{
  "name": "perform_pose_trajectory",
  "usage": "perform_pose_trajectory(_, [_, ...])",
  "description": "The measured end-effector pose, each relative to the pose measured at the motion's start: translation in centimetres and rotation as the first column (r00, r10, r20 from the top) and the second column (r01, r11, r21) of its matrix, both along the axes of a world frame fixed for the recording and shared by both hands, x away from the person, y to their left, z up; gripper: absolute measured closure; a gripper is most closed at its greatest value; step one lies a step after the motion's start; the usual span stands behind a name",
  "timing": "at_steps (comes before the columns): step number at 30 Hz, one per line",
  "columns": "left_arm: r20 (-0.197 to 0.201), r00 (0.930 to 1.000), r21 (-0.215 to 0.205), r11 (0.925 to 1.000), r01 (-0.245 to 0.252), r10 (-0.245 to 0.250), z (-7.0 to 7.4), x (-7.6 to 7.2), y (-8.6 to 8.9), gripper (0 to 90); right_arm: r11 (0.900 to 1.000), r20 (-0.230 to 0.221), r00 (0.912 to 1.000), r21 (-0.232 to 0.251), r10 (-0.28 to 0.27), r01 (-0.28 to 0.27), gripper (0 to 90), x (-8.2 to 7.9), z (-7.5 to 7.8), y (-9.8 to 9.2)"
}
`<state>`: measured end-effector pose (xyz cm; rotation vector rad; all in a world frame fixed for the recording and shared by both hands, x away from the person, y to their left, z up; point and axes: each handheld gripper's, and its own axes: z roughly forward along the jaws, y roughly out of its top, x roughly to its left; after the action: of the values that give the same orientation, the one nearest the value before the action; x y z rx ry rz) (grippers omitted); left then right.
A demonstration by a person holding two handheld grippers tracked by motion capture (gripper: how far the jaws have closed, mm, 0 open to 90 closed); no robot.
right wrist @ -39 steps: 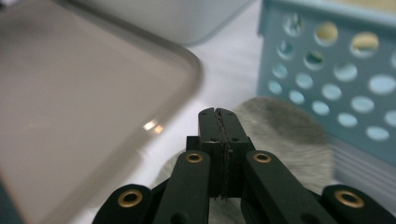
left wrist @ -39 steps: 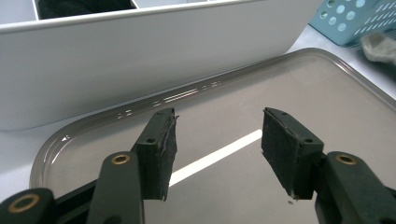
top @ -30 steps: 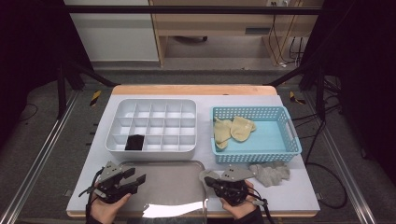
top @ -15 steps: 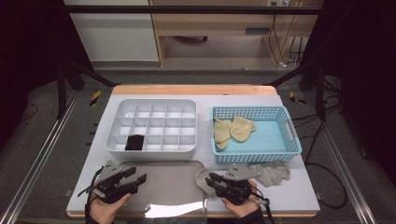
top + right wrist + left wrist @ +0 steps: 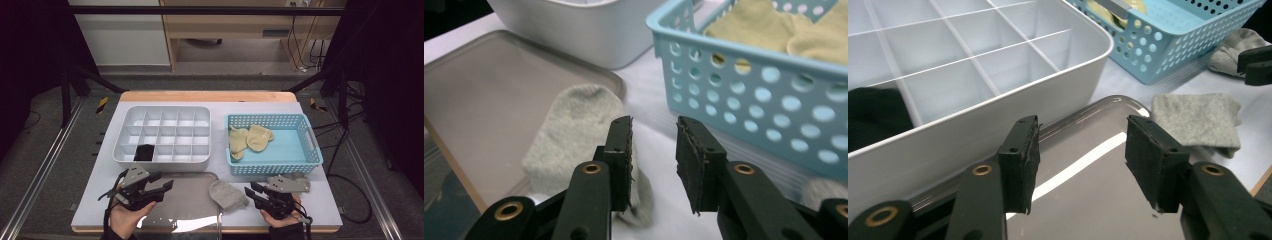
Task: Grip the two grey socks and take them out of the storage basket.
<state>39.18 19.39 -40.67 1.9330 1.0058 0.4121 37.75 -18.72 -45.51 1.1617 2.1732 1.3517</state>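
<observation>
A folded grey sock (image 5: 227,194) (image 5: 574,130) (image 5: 1198,120) lies across the right edge of a shiny metal tray (image 5: 185,200). My right gripper (image 5: 251,189) (image 5: 654,150) is just right of it. Its jaws have just been opening and stand open, with only bare table in the gap; the left jaw overlaps the sock's near corner. My left gripper (image 5: 162,181) (image 5: 1080,160) hovers over the tray's left part. It is open and has just been closing a little, with nothing between the jaws. A second grey sock (image 5: 1235,47) lies in front of the blue basket.
A white compartment box (image 5: 165,160) stands behind the tray, with a black item (image 5: 144,152) in its front-left cell. To its right stands a blue perforated basket (image 5: 275,167) with yellow socks (image 5: 250,137) in it. The table's front edge is close beneath both hands.
My right gripper has opened, let go of the folded grey sock and drawn off to the right. The left gripper has shifted right and risen a little over the tray.
</observation>
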Motion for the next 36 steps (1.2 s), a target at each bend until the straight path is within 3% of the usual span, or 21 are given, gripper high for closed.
perform_pose_trajectory(11, [-0.01, 0.997, 0.041, 0.9961, 0.078, -0.077, -1.3, 1.4, -6.0, 54.3, 1.0, -0.037, 0.9993, -0.007, -0.001, 0.001, 65.0, -0.5, -1.6, -0.8])
perform_pose_trajectory(22, [-0.1, 0.9863, 0.073, 0.9876, 0.139, -0.131, -4.1, 2.7, -10.0, 62.7, 1.0, -0.041, 0.9991, -0.016, 0.006, -0.006, 64.3, -0.5, -2.0, -0.8])
perform_pose_trajectory(25, [-0.128, 0.9829, 0.099, 0.9844, 0.146, -0.133, -4.7, 3.0, -10.7, 66.1, 1.0, -0.044, 0.999, -0.017, 0.01, -0.011, 63.9, -0.5, -2.1, -0.8])
perform_pose_trajectory(29, [-0.168, 0.9751, 0.099, 0.9817, 0.162, -0.144, -5.5, 3.2, -11.1, 77.5, 1.0, -0.046, 0.9988, -0.017, 0.018, -0.018, 63.3, -0.5, -2.2, -0.7])
perform_pose_trajectory(32, [-0.172, 0.9735, 0.094, 0.9812, 0.169, -0.151, -5.6, 3.2, -11.0, 85.2, 1.0, -0.046, 0.9988, -0.017, 0.018, -0.019, 62.3, -0.5, -2.3, -0.6])
perform_pose_trajectory(36, [-0.144, 0.9767, 0.066, 0.9834, 0.169, -0.159, -5.0, 2.6, -10.3, 86.7, 1.0, -0.045, 0.9988, -0.015, 0.018, -0.019, 61.3, -0.5, -2.3, -0.6])
